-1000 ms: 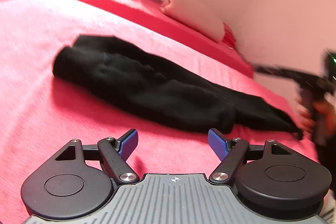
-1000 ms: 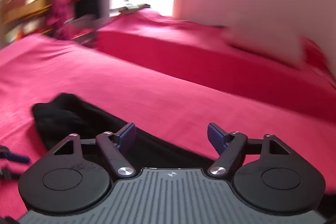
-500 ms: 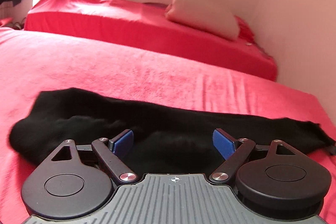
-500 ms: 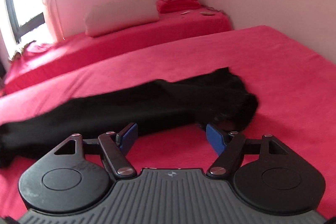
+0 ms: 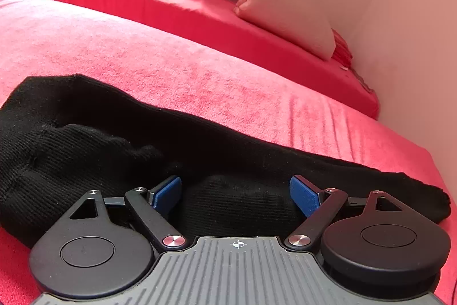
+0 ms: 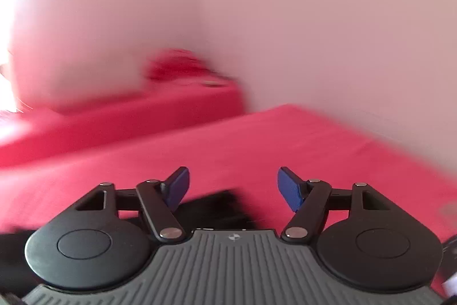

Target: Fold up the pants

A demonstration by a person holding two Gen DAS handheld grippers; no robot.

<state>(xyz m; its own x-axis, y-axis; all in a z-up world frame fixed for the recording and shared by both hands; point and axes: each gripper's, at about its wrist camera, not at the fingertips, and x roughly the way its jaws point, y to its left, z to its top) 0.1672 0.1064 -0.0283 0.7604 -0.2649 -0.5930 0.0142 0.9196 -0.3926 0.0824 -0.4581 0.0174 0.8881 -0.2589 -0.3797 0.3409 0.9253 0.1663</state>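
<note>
The black knit pants (image 5: 120, 145) lie stretched in a long, rumpled band across the red bed (image 5: 200, 76). The left gripper (image 5: 235, 192) hangs spread over a bunched fold. The right gripper (image 6: 232, 185), blurred, is spread too.

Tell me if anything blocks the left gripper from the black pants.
Nothing visible does. The left gripper is open with the black pants directly ahead on the red blanket; a bunched fold already sits between its fingers.
</note>
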